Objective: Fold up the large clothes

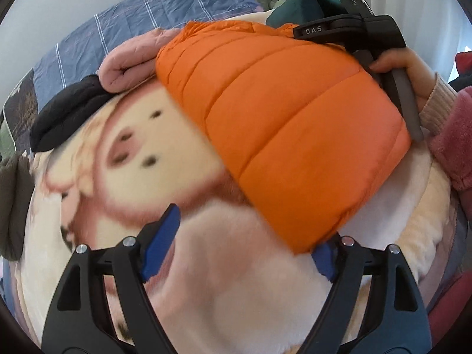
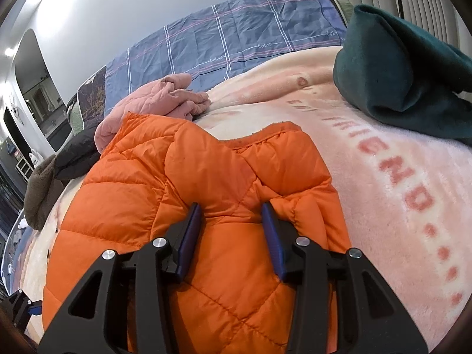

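On the cream fleece blanket point(image 2: 368, 147) lies the orange puffer jacket point(image 2: 206, 183), its padding pinched by the right gripper point(image 2: 233, 215), while the left gripper point(image 1: 242, 242) gapes beside its hem.

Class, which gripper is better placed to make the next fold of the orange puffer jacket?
Probably the left gripper: open and free at the orange puffer jacket hem. The right gripper straddles a fold of the jacket, pinning it.

Bright, even indoor light; fisheye bending at the edges; motion blur smears the blanket point(image 1: 132, 153) beyond the left jaws
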The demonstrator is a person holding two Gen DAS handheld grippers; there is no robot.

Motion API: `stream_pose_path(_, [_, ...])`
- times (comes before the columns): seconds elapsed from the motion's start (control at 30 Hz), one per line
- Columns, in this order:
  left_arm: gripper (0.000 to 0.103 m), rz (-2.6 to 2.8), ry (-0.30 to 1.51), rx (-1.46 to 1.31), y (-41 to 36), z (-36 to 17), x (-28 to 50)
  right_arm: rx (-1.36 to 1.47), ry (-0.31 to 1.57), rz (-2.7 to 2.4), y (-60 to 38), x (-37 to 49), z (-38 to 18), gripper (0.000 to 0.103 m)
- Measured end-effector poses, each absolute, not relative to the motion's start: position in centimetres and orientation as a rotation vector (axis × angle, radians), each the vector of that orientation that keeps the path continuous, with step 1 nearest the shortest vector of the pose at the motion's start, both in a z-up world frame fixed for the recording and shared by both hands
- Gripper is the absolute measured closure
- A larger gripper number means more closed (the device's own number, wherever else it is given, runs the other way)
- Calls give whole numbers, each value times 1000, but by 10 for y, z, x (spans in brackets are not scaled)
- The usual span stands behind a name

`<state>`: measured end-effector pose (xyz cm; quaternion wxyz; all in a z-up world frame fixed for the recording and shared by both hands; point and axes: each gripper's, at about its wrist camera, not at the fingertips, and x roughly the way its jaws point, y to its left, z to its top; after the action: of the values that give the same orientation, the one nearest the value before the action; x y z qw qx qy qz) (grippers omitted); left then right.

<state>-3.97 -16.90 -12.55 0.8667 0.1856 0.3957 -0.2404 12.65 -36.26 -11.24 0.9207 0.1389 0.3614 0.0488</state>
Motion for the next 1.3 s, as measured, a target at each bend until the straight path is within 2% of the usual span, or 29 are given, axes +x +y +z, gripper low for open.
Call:
stream_pose_path(0.07, [23, -530, 838, 385, -165, -120, -45, 291, 742, 101, -363, 127, -112, 60])
stream_pose_path(0.13, [39, -622, 870, 349, -160, -109, -56, 297, 741, 102, -363, 127, -113, 60])
stream_pose_path(0.2, [76, -758, 898, 257, -148, -86, -65, 303, 739, 103, -363, 126, -112, 60])
stream_pose_path(0.23, [82, -777, 884, 238, -144, -78, -66, 302, 736, 102, -363, 126, -112, 60])
stream_pose_path(0.33, [83, -734, 722, 252, -144, -36, -58, 300, 733, 100, -362, 126, -112, 60])
stream_pose_path(0.43, [82, -697, 653, 262, -164, -27, -33, 301, 731, 100, -363, 126, -112, 60])
stream_pose_path(0.6, [80, -716, 660, 242, -229, -39, 36, 319, 729, 110, -367, 126, -113, 60])
stream_pose_path(0.63, [78, -715, 674, 248, -238, -45, 45, 326, 728, 114, -369, 126, -114, 60])
stream_pose_path(0.67, [70, -702, 720, 285, -251, -62, 60, 334, 726, 117, -370, 127, -114, 60])
stream_pose_path(0.7, [69, -691, 734, 308, -258, -73, 68, 345, 726, 121, -373, 127, -115, 59])
stream_pose_path(0.8, [69, -665, 692, 359, -264, -96, 66, 373, 725, 139, -377, 128, -116, 59])
stream_pose_path(1.17, [69, -613, 681, 444, -272, -106, 57, 370, 712, 149, -375, 127, -114, 58])
stream_pose_path(1.3, [69, -632, 685, 447, -271, -109, 57, 440, 688, 204, -385, 116, -108, 48])
